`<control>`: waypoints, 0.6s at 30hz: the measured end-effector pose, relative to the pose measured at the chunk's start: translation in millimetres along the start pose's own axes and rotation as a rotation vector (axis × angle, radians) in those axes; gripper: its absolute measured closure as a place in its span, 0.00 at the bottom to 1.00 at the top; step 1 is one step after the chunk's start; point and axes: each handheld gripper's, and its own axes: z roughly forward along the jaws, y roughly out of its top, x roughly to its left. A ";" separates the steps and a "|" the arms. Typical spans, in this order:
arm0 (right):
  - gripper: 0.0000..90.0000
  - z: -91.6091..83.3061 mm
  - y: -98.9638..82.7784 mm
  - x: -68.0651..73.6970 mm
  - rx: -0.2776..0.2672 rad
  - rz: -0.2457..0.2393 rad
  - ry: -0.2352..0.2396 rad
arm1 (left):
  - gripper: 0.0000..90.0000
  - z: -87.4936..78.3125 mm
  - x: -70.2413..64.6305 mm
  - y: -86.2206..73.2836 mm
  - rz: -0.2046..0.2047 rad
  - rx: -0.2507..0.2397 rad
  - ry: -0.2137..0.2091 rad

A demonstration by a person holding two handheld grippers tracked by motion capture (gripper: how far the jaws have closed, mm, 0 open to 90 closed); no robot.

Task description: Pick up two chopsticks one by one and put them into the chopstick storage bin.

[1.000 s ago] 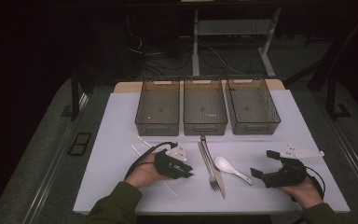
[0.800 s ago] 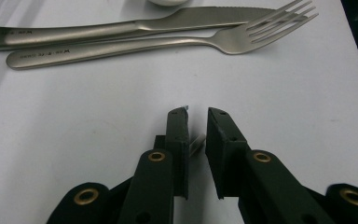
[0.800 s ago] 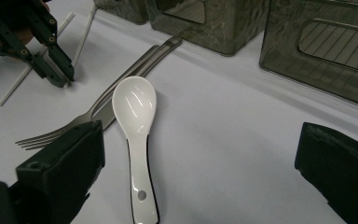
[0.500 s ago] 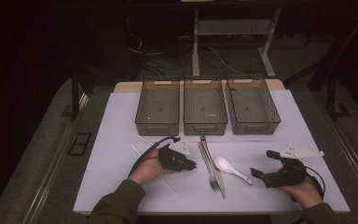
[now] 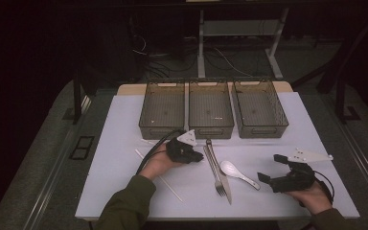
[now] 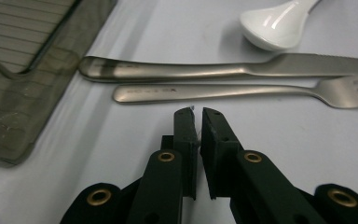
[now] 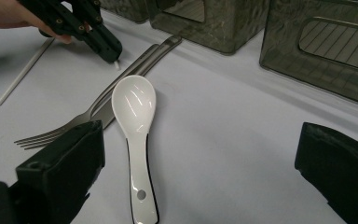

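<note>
Nearest you, your right tool (image 5: 268, 178) sits low on the bench (image 5: 124, 191) with its jaws spread wide and nothing between them. In the right gripper view the white ceramic spoon (image 7: 135, 116) lies right in front of it, bowl up. Just left of the spoon, the fork (image 5: 216, 175) and the table knife (image 5: 223, 177) lie side by side, touching, handles pointing away from you. Your left tool (image 5: 199, 156) has just been closing and is now pinched together on a thin white sliver, tips just short of the fork handle. White chopsticks (image 5: 158, 175) lie under your left hand. Farthest out, three dark mesh bins (image 5: 211, 108) stand in a row.
</note>
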 end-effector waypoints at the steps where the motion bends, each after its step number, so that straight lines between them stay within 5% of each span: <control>1: 0.02 0.0 0.0 0.0 0.000 0.000 0.000 | 0.93 0.2 1.1 0.1 -0.001 -0.001 0.002; 8: 0.02 -0.7 0.0 -0.3 -0.002 0.004 0.000 | 0.82 -13.3 -7.0 2.1 -0.002 -0.018 0.005; 18: 0.02 0.2 -0.1 0.6 -0.001 0.001 -0.001 | 0.75 -66.0 -63.1 -23.1 0.059 -0.035 -0.050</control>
